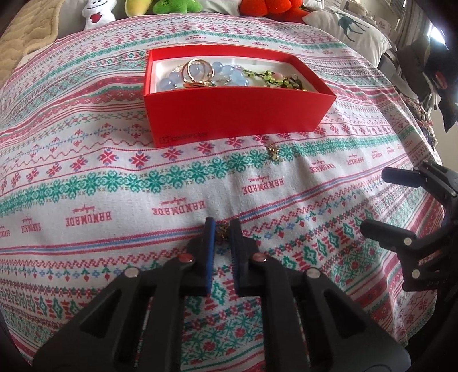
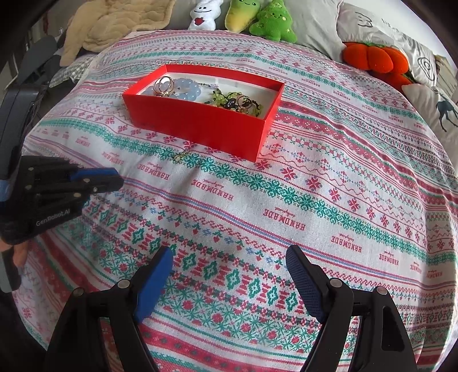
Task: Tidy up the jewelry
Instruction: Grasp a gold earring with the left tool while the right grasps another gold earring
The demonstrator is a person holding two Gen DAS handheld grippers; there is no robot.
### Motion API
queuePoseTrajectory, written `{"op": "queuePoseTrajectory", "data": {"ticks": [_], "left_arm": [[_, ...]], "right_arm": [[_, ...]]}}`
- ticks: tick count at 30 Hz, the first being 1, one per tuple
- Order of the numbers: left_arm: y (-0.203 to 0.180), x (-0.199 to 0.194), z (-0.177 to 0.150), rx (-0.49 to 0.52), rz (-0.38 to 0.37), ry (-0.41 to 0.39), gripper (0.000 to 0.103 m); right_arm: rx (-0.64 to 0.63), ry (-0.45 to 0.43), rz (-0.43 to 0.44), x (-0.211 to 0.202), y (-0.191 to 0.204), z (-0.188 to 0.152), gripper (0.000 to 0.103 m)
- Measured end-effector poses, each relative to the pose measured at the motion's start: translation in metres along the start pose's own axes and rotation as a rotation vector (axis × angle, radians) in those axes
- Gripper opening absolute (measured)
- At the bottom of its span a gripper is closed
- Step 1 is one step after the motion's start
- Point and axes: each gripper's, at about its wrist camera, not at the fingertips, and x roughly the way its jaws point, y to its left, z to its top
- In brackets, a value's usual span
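Observation:
A red box (image 1: pixel 229 114) stands on the patterned cloth and holds blue beads (image 1: pixel 200 75), gold rings and green beaded pieces; it also shows in the right wrist view (image 2: pixel 200 126). A small gold earring (image 1: pixel 273 151) lies on the cloth just in front of the box, also seen from the right wrist (image 2: pixel 181 156). My left gripper (image 1: pixel 222 229) is shut on a small dark gold trinket (image 1: pixel 222 232), low over the cloth. It appears at the left of the right wrist view (image 2: pixel 114 178). My right gripper (image 2: pixel 229 254) is open and empty above the cloth.
Plush toys (image 2: pixel 272 23) and an orange plush (image 2: pixel 375 60) line the far edge of the bed. Pillows (image 2: pixel 429 94) lie at the far right, and a beige blanket (image 2: pixel 114 23) at the far left. The cloth (image 2: pixel 315 200) spreads wide around the box.

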Motion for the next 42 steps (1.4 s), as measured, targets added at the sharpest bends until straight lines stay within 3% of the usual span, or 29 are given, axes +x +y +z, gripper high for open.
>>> {"op": "queuePoseTrajectory", "data": {"ticks": [16, 24, 25, 26, 28, 42], "left_arm": [[0.028, -0.024, 0.0, -0.067, -0.008, -0.022, 0.011], [0.039, -0.03, -0.001, -0.1, 0.056, -0.004, 0.011], [0.041, -0.032, -0.002, -0.105, 0.061, 0.0, 0.011], [0.042, -0.032, -0.003, -0.108, 0.062, 0.003, 0.011], [0.044, -0.034, -0.003, -0.116, 0.056, 0.009, 0.011], [0.039, -0.025, 0.005, -0.116, 0.03, 0.036, 0.011]], "right_arm": [[0.026, -0.041, 0.062, 0.006, 0.008, 0.021, 0.082], [0.028, -0.046, 0.123, 0.023, 0.022, 0.042, 0.082], [0.03, -0.048, 0.125, 0.026, 0.024, 0.045, 0.077], [0.031, -0.049, 0.124, 0.028, 0.025, 0.046, 0.062], [0.036, -0.026, 0.137, 0.038, 0.027, 0.052, 0.043], [0.028, -0.062, 0.135, 0.06, 0.04, 0.068, 0.042]]}}
